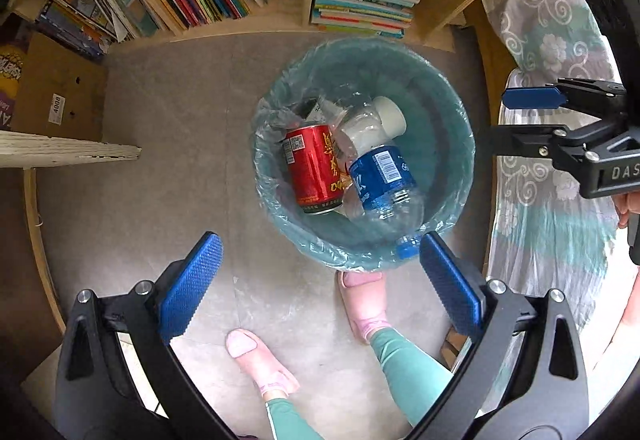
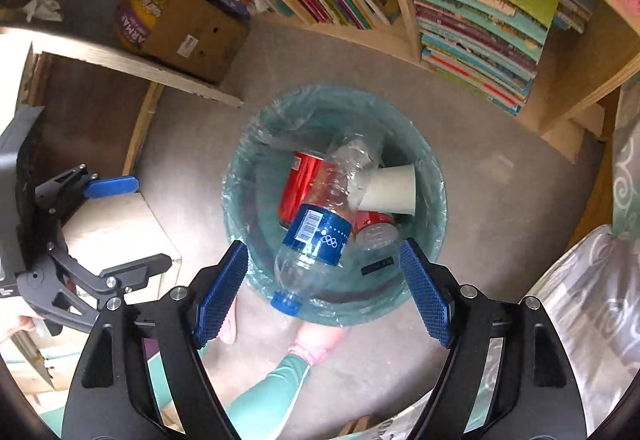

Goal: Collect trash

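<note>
Both your left gripper (image 1: 320,282) and right gripper (image 2: 322,290) hang with fingers apart and empty; the clear crushed blue-labelled plastic bottle (image 2: 320,228) looks light, springy and slippery, so grip its labelled middle.

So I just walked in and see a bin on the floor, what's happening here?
A person in pink slippers is collecting trash with a handheld tool in each hand. Both the left tool and the right tool hover open and empty over the lined bin. Inside it lie a red can, a clear plastic bottle with a blue label and a white paper cup.
</note>
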### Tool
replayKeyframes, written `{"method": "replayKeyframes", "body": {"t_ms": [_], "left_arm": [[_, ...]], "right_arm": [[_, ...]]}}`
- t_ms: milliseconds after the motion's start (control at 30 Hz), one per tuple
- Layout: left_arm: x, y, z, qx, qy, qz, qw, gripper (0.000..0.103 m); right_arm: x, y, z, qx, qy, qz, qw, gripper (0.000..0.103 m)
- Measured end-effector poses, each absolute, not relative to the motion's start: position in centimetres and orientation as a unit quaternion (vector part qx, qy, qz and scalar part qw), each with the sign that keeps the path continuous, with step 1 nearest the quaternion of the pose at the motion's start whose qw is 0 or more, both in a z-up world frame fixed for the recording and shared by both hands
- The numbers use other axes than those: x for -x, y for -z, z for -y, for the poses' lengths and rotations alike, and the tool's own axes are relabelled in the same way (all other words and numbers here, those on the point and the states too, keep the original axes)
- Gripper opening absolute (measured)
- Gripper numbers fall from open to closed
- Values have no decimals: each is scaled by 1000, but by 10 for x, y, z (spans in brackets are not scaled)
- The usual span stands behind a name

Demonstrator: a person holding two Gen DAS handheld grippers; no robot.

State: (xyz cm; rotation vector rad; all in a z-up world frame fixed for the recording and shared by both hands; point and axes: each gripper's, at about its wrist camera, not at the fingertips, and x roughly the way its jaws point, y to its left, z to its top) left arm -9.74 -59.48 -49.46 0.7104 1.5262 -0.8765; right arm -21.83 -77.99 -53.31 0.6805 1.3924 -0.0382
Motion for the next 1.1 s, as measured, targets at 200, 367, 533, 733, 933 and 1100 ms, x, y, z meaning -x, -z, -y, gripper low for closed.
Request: {"method": "replayKeyframes", "body": {"t_ms": [200, 367, 533, 733, 933, 1100], "left_arm": [[87, 460, 585, -277, 371, -660, 591, 96], [79, 389, 585, -264, 382, -633, 620, 96], [66, 312, 572, -219, 375, -630, 644, 96], [49, 215, 534, -170, 356, -616, 682, 96], [33, 122, 466, -129, 320, -588, 731, 96], [24, 68, 403, -104, 274, -564, 772, 96]], "right_arm": [[214, 490, 772, -315, -18, -604, 732, 78], [204, 408, 770, -305, -34, -556, 773, 78], [187, 328, 766, -270, -41, -532, 801, 80], [158, 232, 750, -230, -54, -511, 826, 81], [115, 143, 702, -193, -115, -486, 845, 85], [75, 84, 644, -162, -172, -466, 852, 88]]}}
